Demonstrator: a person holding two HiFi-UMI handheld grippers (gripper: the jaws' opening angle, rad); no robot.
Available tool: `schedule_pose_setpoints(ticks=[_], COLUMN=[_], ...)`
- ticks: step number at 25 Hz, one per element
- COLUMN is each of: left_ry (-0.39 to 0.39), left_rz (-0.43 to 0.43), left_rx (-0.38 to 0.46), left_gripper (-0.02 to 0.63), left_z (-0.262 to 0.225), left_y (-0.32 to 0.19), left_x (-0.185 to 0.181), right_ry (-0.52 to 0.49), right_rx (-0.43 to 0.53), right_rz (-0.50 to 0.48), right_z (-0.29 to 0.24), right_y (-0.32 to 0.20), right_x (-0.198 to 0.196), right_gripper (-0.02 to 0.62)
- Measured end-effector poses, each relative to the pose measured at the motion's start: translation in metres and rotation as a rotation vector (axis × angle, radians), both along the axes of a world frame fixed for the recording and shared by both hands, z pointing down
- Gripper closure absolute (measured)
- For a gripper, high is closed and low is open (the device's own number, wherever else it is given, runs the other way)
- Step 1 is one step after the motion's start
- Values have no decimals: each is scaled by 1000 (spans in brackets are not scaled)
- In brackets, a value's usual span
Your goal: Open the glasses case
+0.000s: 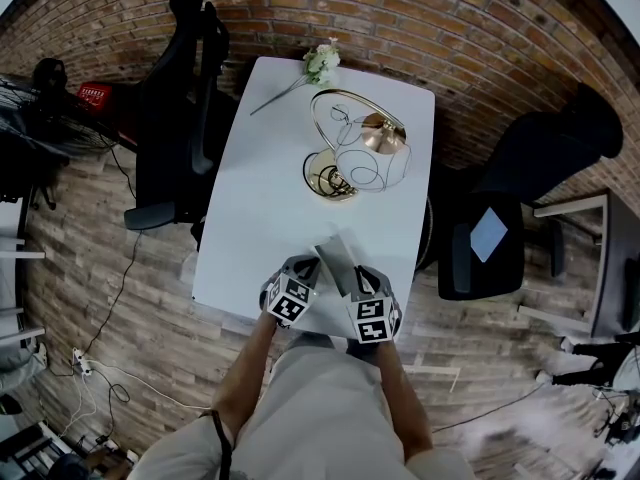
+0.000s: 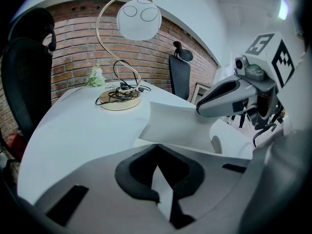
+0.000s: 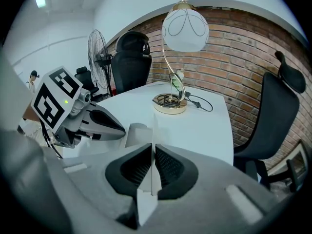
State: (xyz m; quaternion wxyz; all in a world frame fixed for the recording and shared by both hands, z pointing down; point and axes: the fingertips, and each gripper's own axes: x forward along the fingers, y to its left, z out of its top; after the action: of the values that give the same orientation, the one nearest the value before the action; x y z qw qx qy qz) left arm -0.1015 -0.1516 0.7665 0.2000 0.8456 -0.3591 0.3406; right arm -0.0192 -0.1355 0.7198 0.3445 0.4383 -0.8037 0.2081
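Two hand-held grippers met over the glasses case point(image 1: 333, 253) at the near edge of a white table point(image 1: 250, 238), where a person worked them side by side. The pale folding case lay between the two grippers, just ahead of their tips and touching both. The right gripper point(image 3: 152, 155) was pinched almost fully together on a thin white flap of the case. The flap stood edge-on between its ribbed black pads point(image 3: 168, 167) and ran on ahead of them. The left gripper point(image 2: 157, 152) was likewise drawn narrow, its pad tips meeting on a white panel of the case that showed as a wedge between them. Ahead of it and to its right, a broad flap of the case rose tilted towards the right gripper's tip. Each gripper appeared close alongside in the other's camera, its marker cube point(image 2: 273, 52) set behind the jaws. Farther out from both grippers, near the middle of the table, stood a lamp point(image 1: 350, 158) with a gold ringed base, a curved gold stem and a white globe shade, a black cord point(image 3: 202, 104) trailing from its foot. Beyond the lamp, at the far edge, lay a sprig of white flowers point(image 1: 320, 65). A black office chair point(image 1: 190, 118) stood off to the left gripper's side of the table and a second chair point(image 1: 540, 158) off to the right gripper's side, with a brick wall point(image 3: 243, 43) behind.
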Motion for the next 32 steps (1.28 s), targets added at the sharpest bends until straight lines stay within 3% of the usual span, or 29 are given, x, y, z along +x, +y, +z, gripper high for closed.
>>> schedule_pose_setpoints(ticks=[32], left_ry=[-16], left_rz=[-15], left_rx=[5], left_gripper=[603], left_z=[-1], left_y=[3], left_x=[-2], right_ry=[50], right_rx=[23], right_rz=[59], right_z=[11], right_y=[2], right_x=[26], right_gripper=[569])
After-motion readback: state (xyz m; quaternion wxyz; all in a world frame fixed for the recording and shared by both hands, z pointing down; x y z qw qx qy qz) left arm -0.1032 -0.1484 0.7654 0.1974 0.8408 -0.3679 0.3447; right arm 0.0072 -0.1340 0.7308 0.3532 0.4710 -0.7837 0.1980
